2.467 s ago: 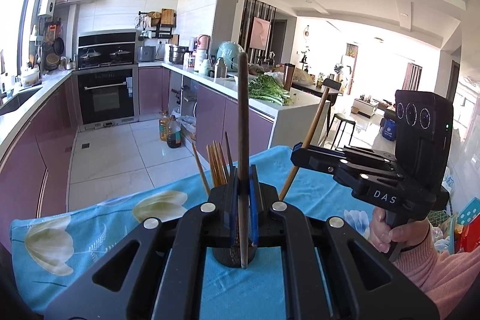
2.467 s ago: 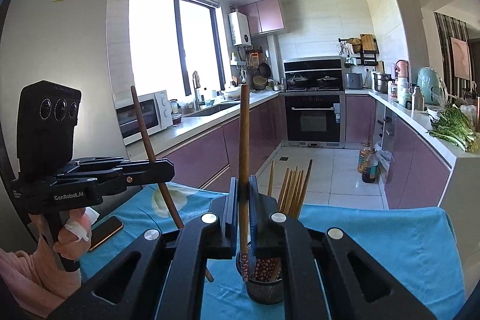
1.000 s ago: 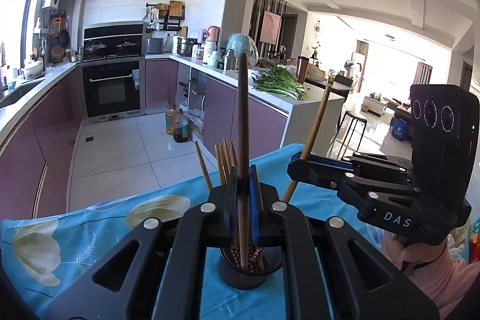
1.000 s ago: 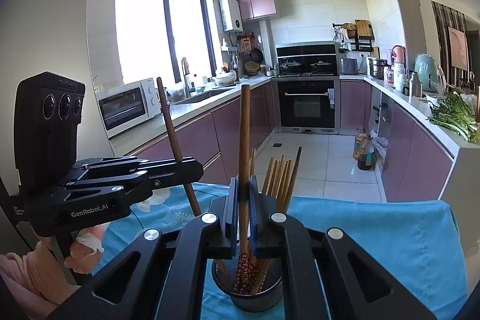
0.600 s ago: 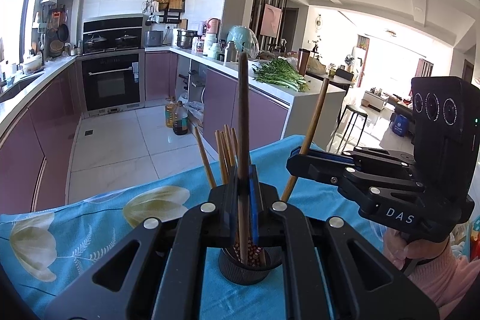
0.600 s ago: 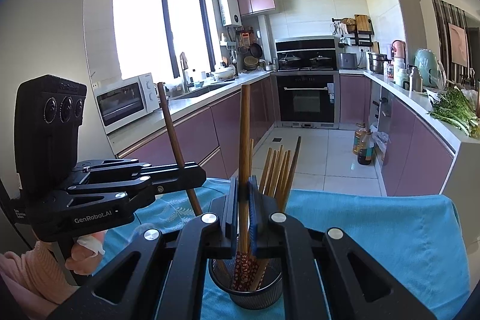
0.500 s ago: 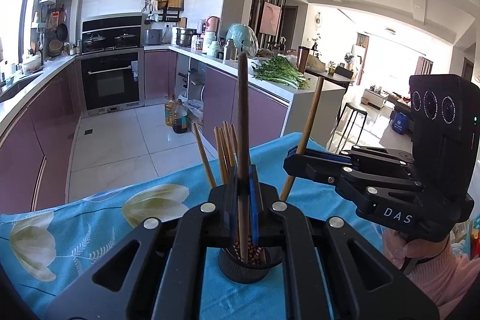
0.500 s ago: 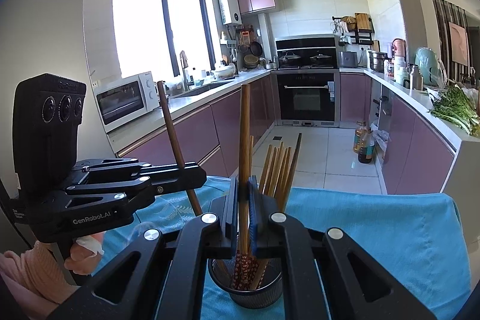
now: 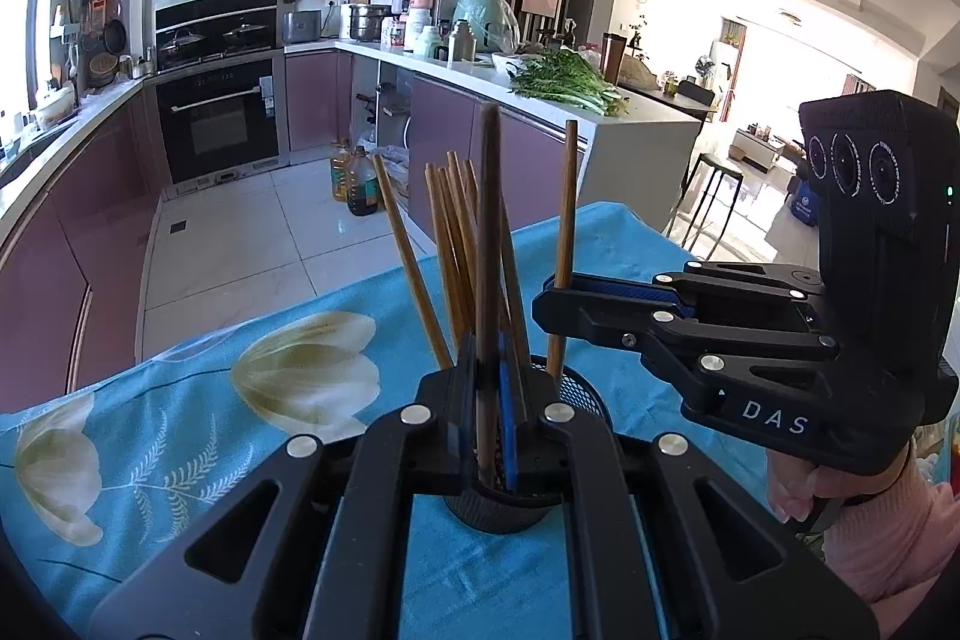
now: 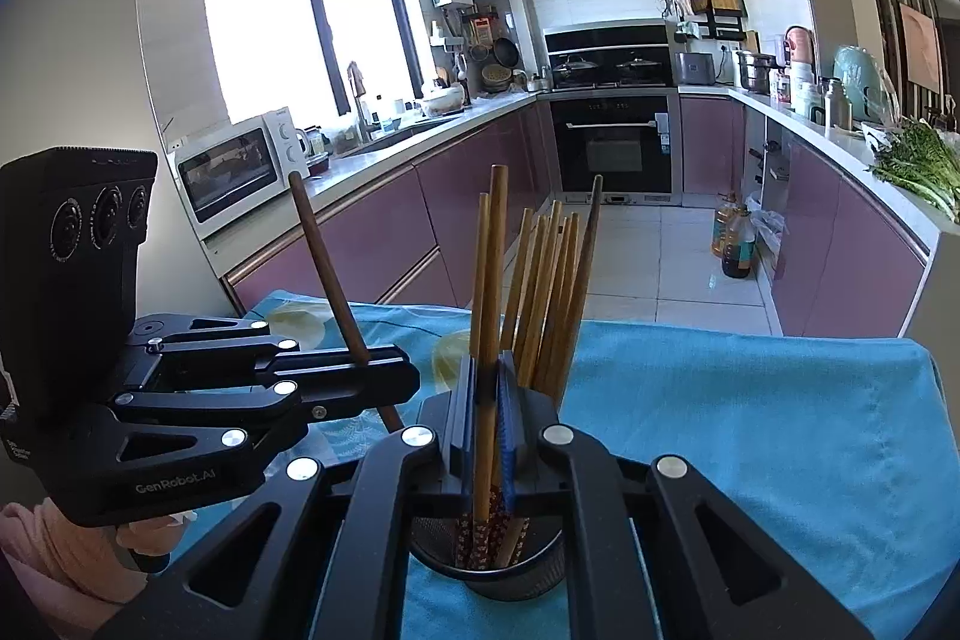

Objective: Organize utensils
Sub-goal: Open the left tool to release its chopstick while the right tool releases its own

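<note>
The left tongs (image 9: 489,400) point forward and somewhat downward, their jaws pressed together on a thin stick that stands upright between the blue pads. The right tongs (image 10: 489,400) tilt down in much the same way and pinch a stick too, also upright. Each is carried by a hand in a pink sleeve: the right hand (image 9: 798,484) grips its handle from below, and the left hand (image 10: 144,535) does likewise.
</note>
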A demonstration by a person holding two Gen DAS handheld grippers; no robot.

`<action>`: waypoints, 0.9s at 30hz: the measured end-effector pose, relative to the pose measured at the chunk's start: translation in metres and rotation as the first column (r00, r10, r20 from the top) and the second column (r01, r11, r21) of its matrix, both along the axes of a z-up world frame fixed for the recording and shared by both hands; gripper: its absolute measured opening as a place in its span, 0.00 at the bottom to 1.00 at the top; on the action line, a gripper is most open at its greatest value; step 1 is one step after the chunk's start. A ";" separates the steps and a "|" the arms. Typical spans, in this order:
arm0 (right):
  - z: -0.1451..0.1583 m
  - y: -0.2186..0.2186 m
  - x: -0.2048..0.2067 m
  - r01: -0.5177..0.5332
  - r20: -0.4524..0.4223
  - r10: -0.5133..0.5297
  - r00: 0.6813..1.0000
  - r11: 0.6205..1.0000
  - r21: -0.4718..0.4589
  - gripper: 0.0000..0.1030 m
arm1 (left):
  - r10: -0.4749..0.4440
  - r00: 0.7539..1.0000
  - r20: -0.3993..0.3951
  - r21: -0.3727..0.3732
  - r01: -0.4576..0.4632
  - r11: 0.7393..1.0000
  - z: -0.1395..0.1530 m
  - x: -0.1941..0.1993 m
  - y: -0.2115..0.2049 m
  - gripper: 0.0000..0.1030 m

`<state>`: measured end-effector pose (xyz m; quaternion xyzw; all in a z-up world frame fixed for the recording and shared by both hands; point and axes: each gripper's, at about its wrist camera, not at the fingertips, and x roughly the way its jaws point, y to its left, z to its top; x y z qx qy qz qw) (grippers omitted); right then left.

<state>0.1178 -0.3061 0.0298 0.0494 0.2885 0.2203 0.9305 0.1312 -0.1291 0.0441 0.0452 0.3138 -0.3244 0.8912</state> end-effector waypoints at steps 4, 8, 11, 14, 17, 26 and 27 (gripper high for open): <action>-0.005 -0.003 0.007 0.016 -0.015 -0.015 1.000 1.000 0.011 0.06 | 0.010 1.000 -0.021 -0.002 -0.010 1.000 -0.005 0.009 -0.002 0.07; -0.010 -0.004 0.012 0.029 -0.031 -0.029 0.999 0.999 0.027 0.07 | 0.019 0.998 -0.055 0.001 -0.019 1.000 -0.015 0.020 -0.003 0.07; -0.015 -0.005 0.008 0.036 -0.040 -0.034 0.999 0.999 0.036 0.07 | 0.020 0.997 -0.074 0.004 -0.019 1.000 -0.024 0.023 -0.002 0.11; -0.017 -0.004 0.005 0.037 -0.044 -0.035 0.998 0.999 0.039 0.12 | 0.017 0.996 -0.082 0.009 -0.017 1.000 -0.033 0.024 -0.001 0.16; -0.017 -0.005 0.000 0.035 -0.039 -0.033 0.999 0.998 0.042 0.21 | 0.013 0.996 -0.089 -0.005 -0.014 1.000 -0.039 0.022 0.004 0.24; -0.014 0.002 -0.025 0.024 0.010 -0.025 1.000 0.999 0.028 0.46 | 0.051 0.996 -0.071 -0.052 -0.055 0.997 -0.049 -0.001 0.029 0.38; -0.014 0.004 -0.027 0.026 0.014 -0.026 1.000 0.999 0.024 0.47 | 0.064 0.996 -0.063 -0.052 -0.067 0.996 -0.049 -0.003 0.032 0.40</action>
